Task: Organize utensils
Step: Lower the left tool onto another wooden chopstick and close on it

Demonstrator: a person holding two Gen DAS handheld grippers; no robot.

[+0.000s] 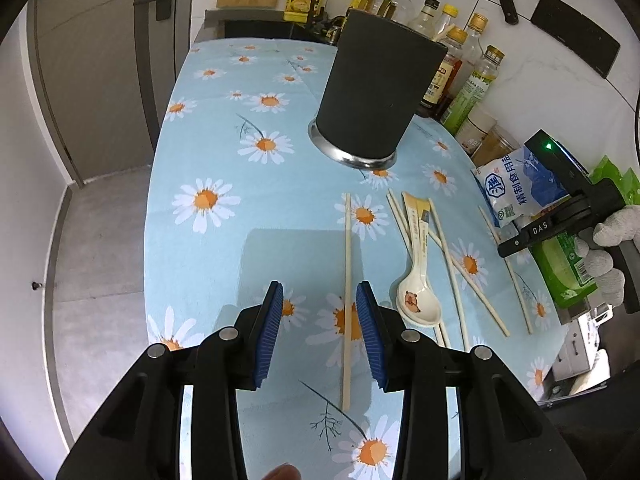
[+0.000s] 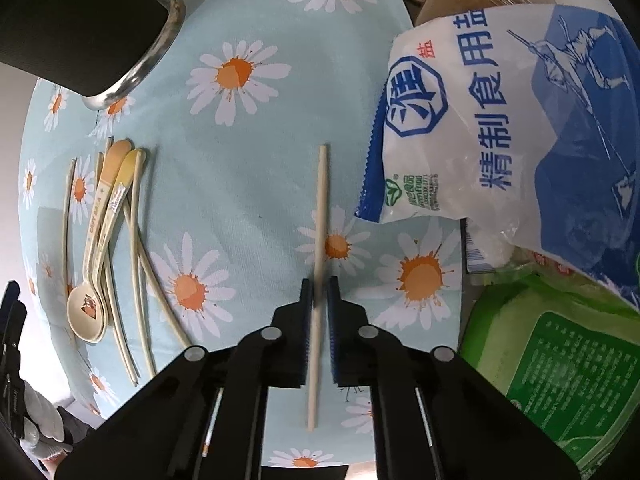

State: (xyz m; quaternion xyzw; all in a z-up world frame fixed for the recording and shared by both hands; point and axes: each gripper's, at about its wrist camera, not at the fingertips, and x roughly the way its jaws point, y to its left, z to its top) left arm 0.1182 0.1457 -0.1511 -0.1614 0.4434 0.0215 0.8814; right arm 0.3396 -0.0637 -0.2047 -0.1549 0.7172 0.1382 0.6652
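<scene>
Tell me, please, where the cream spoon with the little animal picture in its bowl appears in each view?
Left wrist view: the spoon lies right of centre among loose chopsticks, bowl nearest the camera.
Right wrist view: the spoon lies at the left edge, bowl lowest.
Shared landmark: the dark utensil holder with its shiny metal base.

Your left gripper, tilted downward, blue pads standing partly apart at six o'clock, your right gripper, aimed straight down, pads pinched together, white-gloved hand at three o'clock
</scene>
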